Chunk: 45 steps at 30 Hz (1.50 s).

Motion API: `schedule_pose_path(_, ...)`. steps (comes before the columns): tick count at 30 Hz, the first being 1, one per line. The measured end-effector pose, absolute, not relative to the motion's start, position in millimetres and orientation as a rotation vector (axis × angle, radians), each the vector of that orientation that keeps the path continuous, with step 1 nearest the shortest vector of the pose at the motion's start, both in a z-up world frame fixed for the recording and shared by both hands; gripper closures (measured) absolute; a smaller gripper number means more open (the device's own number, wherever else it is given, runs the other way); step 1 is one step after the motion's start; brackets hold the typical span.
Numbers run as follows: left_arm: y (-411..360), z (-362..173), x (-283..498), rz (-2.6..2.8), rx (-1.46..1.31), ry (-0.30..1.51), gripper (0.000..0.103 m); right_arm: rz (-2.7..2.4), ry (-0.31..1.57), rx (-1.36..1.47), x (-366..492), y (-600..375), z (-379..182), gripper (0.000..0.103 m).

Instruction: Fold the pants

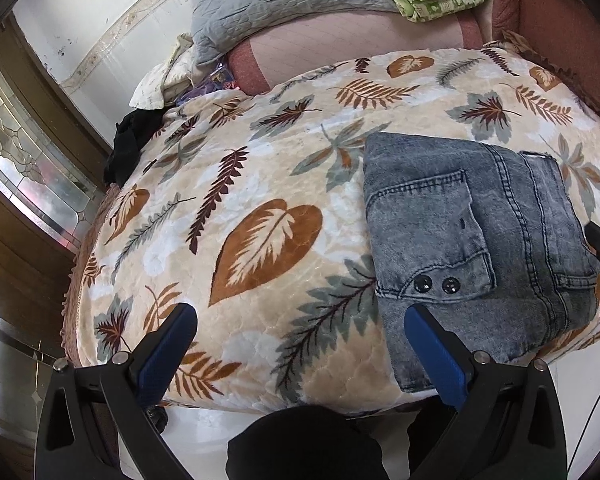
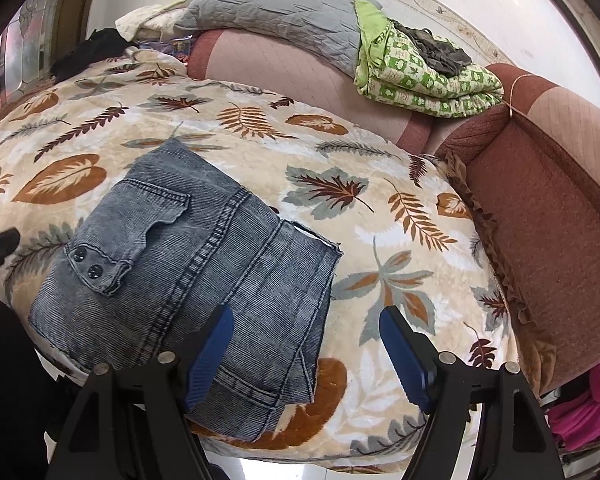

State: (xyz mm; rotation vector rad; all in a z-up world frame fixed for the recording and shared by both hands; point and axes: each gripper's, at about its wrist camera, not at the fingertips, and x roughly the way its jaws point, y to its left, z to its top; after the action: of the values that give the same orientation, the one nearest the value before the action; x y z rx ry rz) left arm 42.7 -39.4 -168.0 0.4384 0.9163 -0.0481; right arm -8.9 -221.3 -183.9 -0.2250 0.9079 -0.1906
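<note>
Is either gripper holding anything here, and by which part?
Nothing is held. The left gripper and right gripper both stand open above the folded grey-blue denim pants, pads clear of the cloth.

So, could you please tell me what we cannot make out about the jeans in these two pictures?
- Layers under the jeans: hidden in both views by the top denim.
- Near hem, right wrist view: covered by the right tool's left finger.
- Right edge, left wrist view: partly behind the other tool.
- Button markings: too small.
</note>
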Motion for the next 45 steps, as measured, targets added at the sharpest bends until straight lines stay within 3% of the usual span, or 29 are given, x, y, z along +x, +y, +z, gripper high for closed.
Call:
schedule_pose_path(28, -13.3, -173.6, 91.3, 0.005, 0.358, 0.99, 0.0, -0.22, 0.945, -0.181, 0.6, -252.5, -193.3, 0.024)
schedule_pose_path(33, -0.6, -185.2, 112.6, -0.147, 0.237, 1.071, 0.0, -0.165, 0.973, 0.02, -2.4, -292.6, -200.9, 0.019)
schedule_pose_path(40, -9.5, -215.4, 148.5, -0.397, 0.069, 1.183, 0.0, 0.086, 0.994, 0.653, -4.0, -364.2, -247.4, 0.016)
schedule_pose_path(45, -16.6, -239.7, 160.7, -0.509, -0.041, 1.255, 0.0, 0.163, 1.018, 0.776, 10.3, -363.0, -272.0, 0.016)
